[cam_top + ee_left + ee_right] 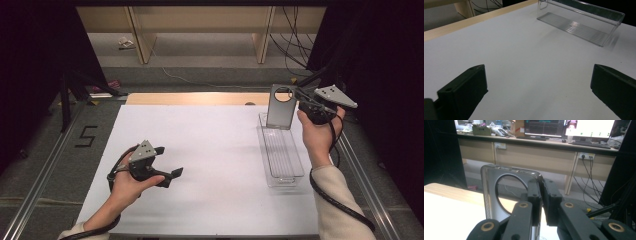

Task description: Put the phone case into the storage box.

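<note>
The right gripper [299, 94] clamps its fingers [534, 192] on the side edge of a grey plate with a round hole [280, 107], held upright at the far end of a clear plastic tray [282, 152]; the plate's lower edge is hidden behind those fingers in the right gripper view. The left gripper [167, 162], fingers [465, 91] wide apart and holding nothing, sits low over the white counter [210, 150], the tray well beyond its fingertips. A "5" [86, 136] marks the floor.

Plate [280, 111] upright in far end of tray [295, 170], right side of table [210, 150].
</note>
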`<state>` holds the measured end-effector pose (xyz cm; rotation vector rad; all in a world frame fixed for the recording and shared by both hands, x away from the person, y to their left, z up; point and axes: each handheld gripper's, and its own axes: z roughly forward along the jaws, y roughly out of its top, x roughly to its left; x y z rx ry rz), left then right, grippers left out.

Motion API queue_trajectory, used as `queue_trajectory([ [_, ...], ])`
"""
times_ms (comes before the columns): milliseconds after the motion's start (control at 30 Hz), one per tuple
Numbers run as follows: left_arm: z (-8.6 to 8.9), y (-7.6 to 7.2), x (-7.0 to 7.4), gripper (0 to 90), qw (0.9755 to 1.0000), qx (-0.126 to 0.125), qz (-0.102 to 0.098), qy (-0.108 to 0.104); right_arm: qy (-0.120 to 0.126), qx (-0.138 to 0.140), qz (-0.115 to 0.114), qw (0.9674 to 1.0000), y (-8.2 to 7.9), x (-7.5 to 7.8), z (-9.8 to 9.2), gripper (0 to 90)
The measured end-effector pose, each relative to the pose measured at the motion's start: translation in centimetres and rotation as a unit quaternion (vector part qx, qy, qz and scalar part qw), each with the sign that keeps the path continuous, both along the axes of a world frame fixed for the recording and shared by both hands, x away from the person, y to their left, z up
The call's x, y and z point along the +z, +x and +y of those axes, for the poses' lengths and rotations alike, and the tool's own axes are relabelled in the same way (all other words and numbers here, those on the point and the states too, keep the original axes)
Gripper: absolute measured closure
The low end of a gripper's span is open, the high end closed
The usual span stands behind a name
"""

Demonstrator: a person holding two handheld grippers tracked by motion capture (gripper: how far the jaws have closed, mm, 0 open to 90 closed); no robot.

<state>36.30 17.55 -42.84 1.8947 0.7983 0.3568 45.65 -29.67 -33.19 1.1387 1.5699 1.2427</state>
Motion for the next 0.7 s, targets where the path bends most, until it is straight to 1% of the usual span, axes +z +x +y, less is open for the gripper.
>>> queue_trajectory([
  [700, -0.01, -0.02, 0.04, 0.1, 1.0, 0.0, 0.0, -0.001, -0.008, 0.0, 0.004, 1.0, 0.72, 0.19, 0.44, 85.4],
])
